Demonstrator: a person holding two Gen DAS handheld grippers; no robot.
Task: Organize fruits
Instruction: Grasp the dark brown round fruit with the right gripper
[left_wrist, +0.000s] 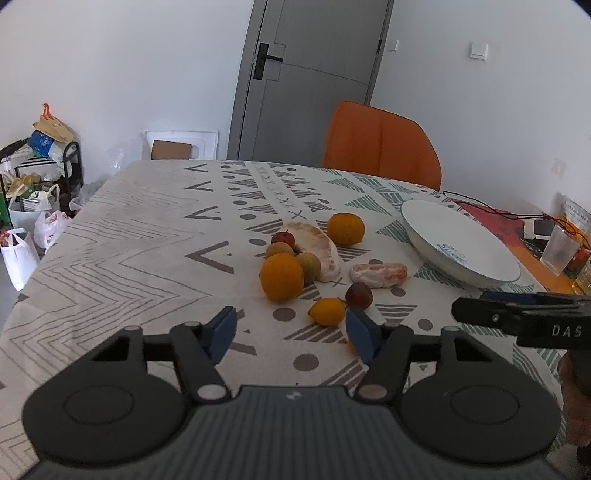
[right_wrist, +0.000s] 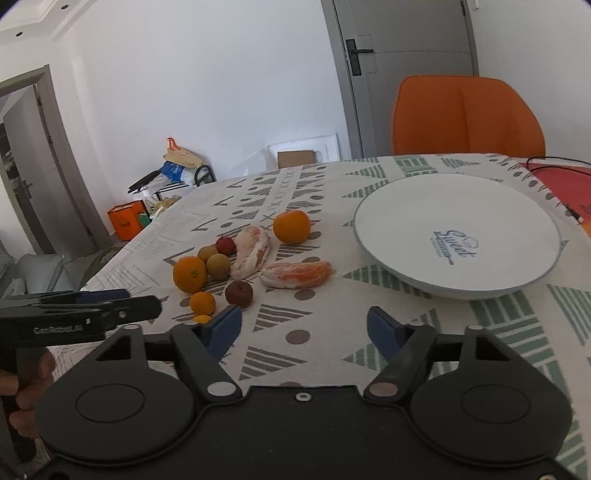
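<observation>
The left gripper (left_wrist: 291, 334) hovers with fingers spread wide, empty, just short of a small orange (left_wrist: 327, 311). The right gripper (right_wrist: 304, 328) likewise gapes empty above the surface (right_wrist: 332, 354).

Tablecloth (right_wrist: 332, 332): printed woven cloth, matt. Plate (right_wrist: 406, 206): glazed ceramic, smooth, slight sheen. Oranges (left_wrist: 281, 277): dimpled rind, faint gloss. Pomelo segments (right_wrist: 295, 275): dull, fibrous membrane. Gripper bodies: matt black plastic; pads (left_wrist: 221, 334) blue, matt.
</observation>
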